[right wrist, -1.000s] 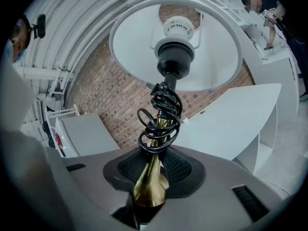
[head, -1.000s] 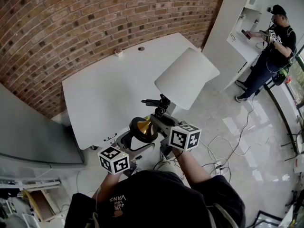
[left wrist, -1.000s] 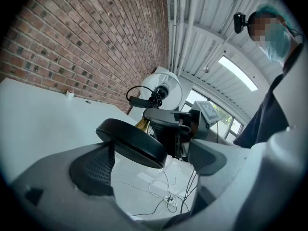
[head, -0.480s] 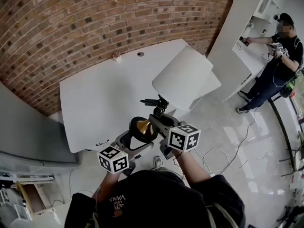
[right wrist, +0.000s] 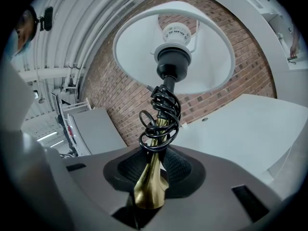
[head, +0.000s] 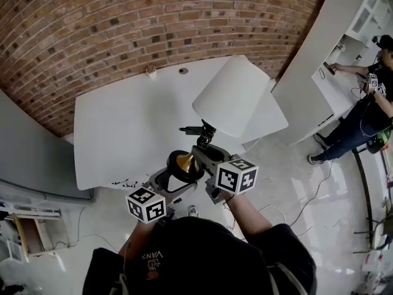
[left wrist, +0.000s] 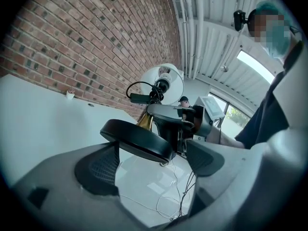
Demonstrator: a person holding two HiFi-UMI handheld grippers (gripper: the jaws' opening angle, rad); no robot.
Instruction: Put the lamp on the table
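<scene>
Lamp point(head: 230, 97) further over table point(head: 123, 121); L tongs point(left wrist: 153, 163) closing round base point(left wrist: 137, 139).

The head view looks steeply down from overhead onto the white surface point(head: 123, 128) and brick wall point(head: 123, 23). The left gripper view faces the black lamp base point(left wrist: 137, 139) close up; the right gripper view looks up the brass stem point(right wrist: 150, 177) into the shade point(right wrist: 211, 66). All share the lamp point(head: 233, 100).

Left gripper point(left wrist: 151, 165), right gripper point(right wrist: 156, 165): grey shells, black meshed pads point(left wrist: 98, 170), white cubes point(head: 146, 204) with black square markers. Black T-shirt point(head: 202, 257), white lettering.
</scene>
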